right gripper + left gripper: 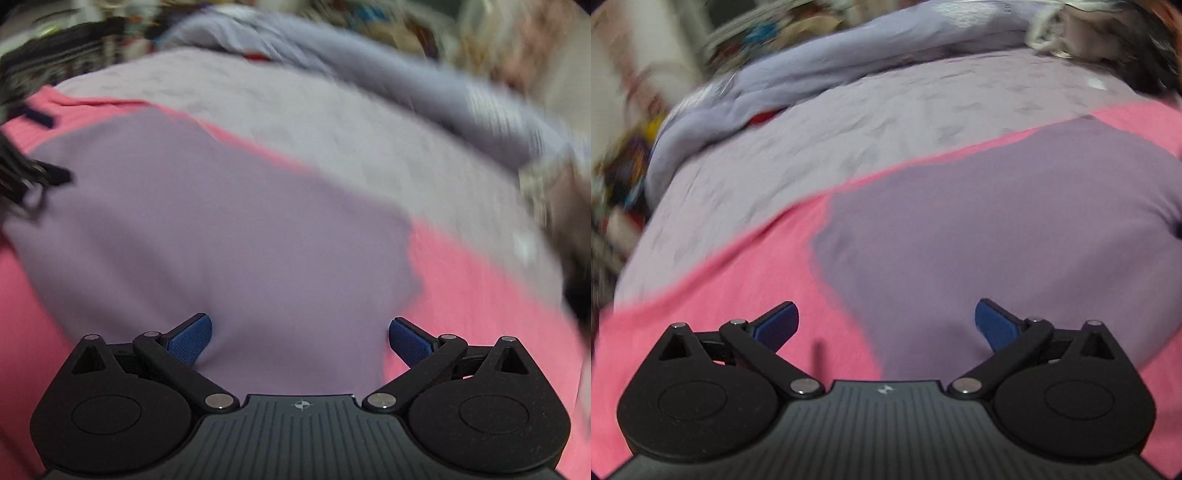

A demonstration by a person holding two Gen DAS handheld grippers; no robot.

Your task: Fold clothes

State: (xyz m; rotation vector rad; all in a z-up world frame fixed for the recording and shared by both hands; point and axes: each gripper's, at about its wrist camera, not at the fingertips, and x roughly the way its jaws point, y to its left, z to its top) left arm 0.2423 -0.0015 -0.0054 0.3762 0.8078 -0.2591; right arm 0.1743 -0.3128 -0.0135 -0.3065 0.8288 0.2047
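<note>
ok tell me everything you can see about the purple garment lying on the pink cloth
The purple garment is plain mauve, soft-looking knit fabric with no visible print. It lies spread flat and fairly smooth on the pink cloth, which frames it on several sides. Its edges are blurred, so sleeves or neckline cannot be told. Both open grippers hover at its near edge, holding nothing.

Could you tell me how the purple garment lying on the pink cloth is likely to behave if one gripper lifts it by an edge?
The purple garment lies flat and thin on the pink cloth, so it will probably droop limply. It looks light. Pushing would likely bunch it.
</note>
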